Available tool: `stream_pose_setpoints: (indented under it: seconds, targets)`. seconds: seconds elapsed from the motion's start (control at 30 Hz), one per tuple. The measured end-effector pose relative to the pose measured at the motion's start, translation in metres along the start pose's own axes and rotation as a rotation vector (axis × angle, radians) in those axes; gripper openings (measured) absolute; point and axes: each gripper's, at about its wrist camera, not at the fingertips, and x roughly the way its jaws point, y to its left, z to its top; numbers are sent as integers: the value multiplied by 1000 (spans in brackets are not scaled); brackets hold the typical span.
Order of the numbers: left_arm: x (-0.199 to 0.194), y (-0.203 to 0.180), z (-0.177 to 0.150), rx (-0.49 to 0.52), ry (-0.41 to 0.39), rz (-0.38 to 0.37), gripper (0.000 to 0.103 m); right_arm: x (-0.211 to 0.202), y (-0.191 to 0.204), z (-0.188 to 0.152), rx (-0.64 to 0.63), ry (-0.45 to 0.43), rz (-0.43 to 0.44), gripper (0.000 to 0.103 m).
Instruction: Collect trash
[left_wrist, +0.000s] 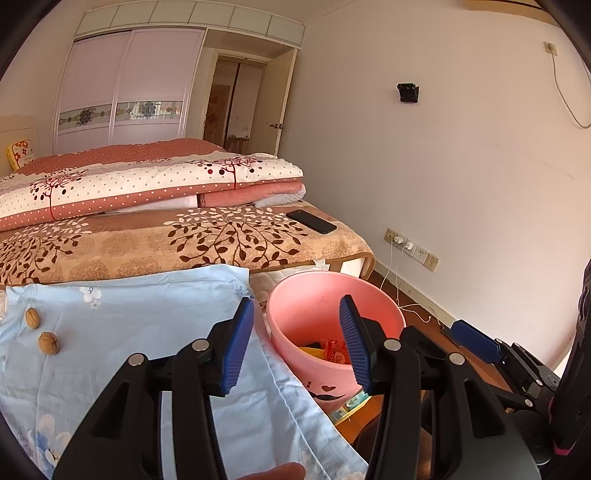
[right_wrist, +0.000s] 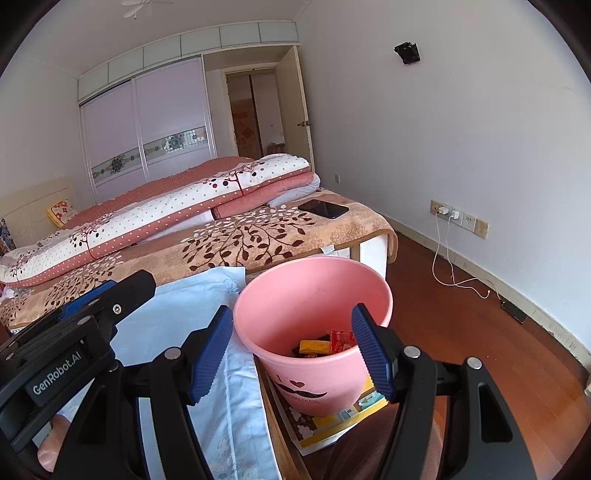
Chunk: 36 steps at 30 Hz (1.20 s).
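Bedside, both grippers' fingers (left_wrist: 240, 350) (right_wrist: 369, 350) gape empty; left gripper (right_wrist: 92, 314) reads "GenRobot.AI".

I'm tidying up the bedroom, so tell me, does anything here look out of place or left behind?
Yes. Two walnuts lie loose on the light blue cloth, apart from the wrappers already in the pink bin. A black phone sits near the bed's corner, and a white charging cable trails across the floor.

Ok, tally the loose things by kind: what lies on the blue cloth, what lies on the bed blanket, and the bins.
Walnuts on the light blue cloth: 2
Black phone on the leaf-print blanket: 1
Pink bin, wrappers inside: 1
Total: 4
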Motion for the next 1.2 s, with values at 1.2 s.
stream_pose_setpoints:
  seconds: [1.2]
  targets:
    - [11,28,-8,-38,28,46,49,10,10,-3,-9,16,-9,66]
